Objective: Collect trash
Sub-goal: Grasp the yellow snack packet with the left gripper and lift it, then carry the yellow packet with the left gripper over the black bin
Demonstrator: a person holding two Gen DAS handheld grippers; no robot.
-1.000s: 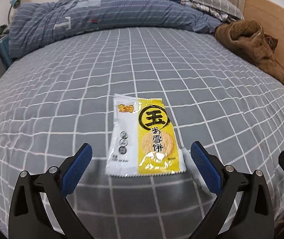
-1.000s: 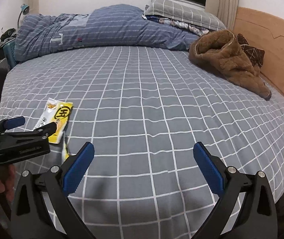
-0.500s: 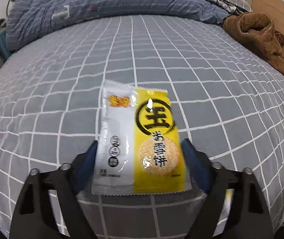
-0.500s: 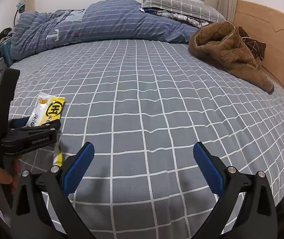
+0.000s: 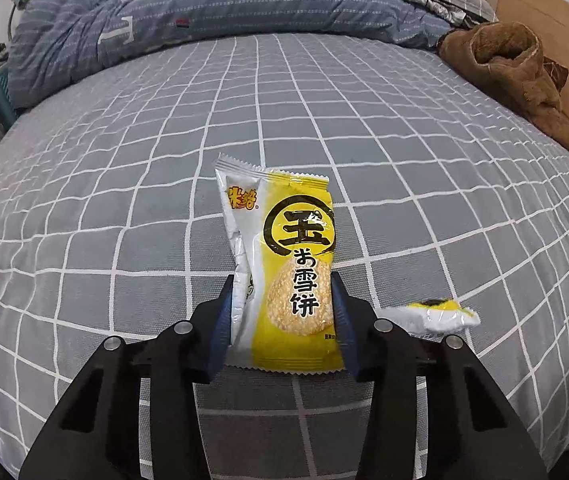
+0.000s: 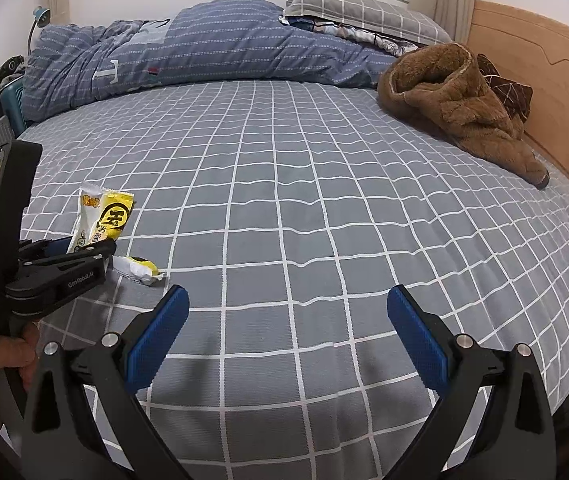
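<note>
The wide bed in its grey sheet with white grid lines is filling both views and serving as the surface the litter is lying on. At the upper left a rumpled blue striped duvet is sitting pushed to the far side, and at the upper right a brown fleece garment is lying heaped against the wooden headboard, both well clear of the work. At lower centre of the left wrist view, the left gripper is closing its blue-padded fingers on the yellow and white plastic snack wrapper, buckling its white side so it is standing up off the sheet. A small torn yellow and white wrapper scrap is lying just right of it, probably next. The right gripper is hovering with fingers spread, grasping nothing.
</note>
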